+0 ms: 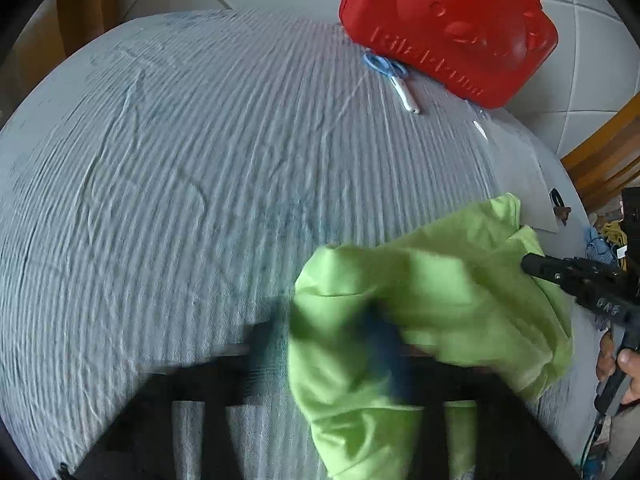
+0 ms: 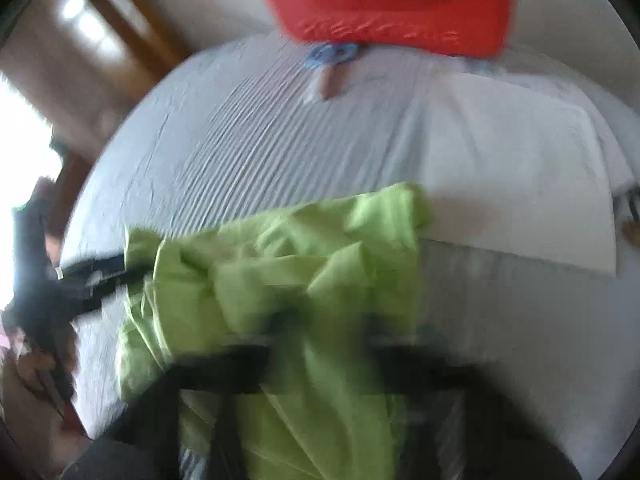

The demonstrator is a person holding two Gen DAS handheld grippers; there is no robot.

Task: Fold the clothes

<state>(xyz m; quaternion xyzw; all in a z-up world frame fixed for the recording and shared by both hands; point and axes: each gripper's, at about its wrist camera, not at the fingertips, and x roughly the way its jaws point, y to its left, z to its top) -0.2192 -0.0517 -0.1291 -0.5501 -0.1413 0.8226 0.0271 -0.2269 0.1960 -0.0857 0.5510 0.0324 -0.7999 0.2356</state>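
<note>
Green garment [image 1: 400, 300], bunched on striped surface [image 1: 200, 160]. Right hand-held gripper [image 1: 528, 264] closed, pinching its edge; left hand-held gripper [image 1: 340, 336] narrowed on the cloth. Red case [image 1: 448, 28] and scissors [image 1: 390, 76] behind.

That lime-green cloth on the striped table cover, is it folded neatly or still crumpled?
Crumpled. The lime-green cloth lies bunched in loose, uneven creases on the grey striped table cover, with no flat, squared layers.

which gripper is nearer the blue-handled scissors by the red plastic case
Right, by a small margin. The right gripper grips the lime green cloth at its far edge, toward the blue-handled scissors; the left gripper holds the near edge.
</note>
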